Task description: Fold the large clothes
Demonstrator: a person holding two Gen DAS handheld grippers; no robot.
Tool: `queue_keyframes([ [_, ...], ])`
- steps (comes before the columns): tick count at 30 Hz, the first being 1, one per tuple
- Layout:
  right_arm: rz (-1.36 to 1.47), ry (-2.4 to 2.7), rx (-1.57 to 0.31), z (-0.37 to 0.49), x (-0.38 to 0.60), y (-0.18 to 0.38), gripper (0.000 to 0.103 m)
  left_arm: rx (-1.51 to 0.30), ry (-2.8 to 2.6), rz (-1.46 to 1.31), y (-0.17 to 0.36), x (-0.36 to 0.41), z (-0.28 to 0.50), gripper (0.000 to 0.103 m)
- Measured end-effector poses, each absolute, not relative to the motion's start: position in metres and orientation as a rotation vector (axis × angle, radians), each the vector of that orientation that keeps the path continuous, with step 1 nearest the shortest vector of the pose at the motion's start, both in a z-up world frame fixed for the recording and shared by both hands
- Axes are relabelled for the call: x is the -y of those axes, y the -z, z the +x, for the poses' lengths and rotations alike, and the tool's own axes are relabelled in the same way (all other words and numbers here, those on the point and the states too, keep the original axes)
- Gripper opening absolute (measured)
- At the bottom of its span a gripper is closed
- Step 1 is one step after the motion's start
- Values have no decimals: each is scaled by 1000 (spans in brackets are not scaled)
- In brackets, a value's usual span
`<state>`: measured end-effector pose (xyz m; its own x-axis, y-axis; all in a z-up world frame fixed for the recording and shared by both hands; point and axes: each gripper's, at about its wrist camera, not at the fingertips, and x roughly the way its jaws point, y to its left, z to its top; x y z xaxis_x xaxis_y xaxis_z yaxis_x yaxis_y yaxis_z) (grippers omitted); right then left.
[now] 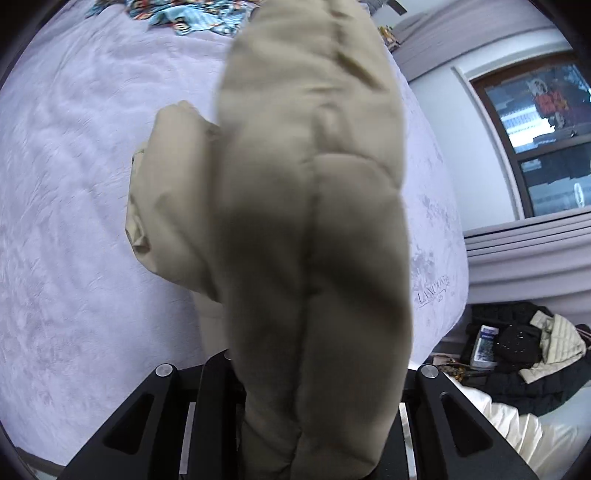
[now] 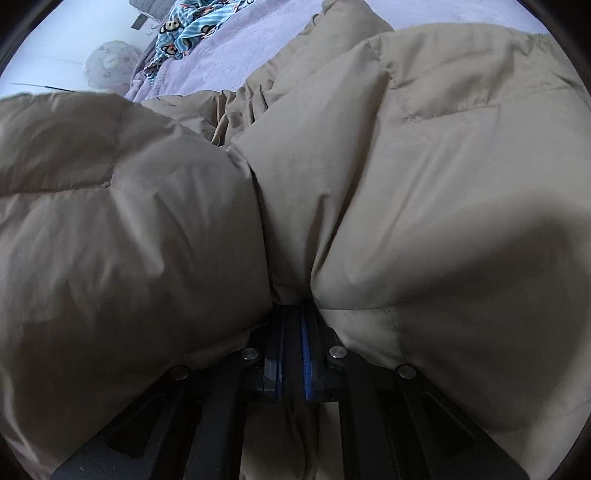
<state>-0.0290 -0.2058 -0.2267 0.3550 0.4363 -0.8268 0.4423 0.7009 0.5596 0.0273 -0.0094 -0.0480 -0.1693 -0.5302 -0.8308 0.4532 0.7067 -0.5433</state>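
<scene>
Beige puffer coat (image 1: 314, 229) rises from our left gripper (image 1: 314, 435) toward 12 o'clock, its fingers pinching a thick fold above the lavender bed (image 1: 74, 184). Our right gripper (image 2: 293, 354) is pressed together on the same coat (image 2: 424, 203), which billows at 9 and 3 o'clock; a patterned blue cloth (image 2: 184, 29) lies at 11.
</scene>
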Motion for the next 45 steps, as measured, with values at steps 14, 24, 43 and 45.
queue_keyframes([
  [14, 1006, 128, -1111, -131, 302, 157, 7, -1593, 1089, 63, 61, 141, 4, 67],
  [24, 1024, 304, -1033, -254, 297, 132, 61, -1748, 1215, 1, 137, 211, -7, 67],
  [43, 739, 383, -1029, -217, 266, 113, 14, -1126, 907, 301, 79, 165, 32, 67],
  [45, 724, 408, -1040, -224, 269, 119, 14, -1160, 833, 311, 105, 155, 53, 67],
])
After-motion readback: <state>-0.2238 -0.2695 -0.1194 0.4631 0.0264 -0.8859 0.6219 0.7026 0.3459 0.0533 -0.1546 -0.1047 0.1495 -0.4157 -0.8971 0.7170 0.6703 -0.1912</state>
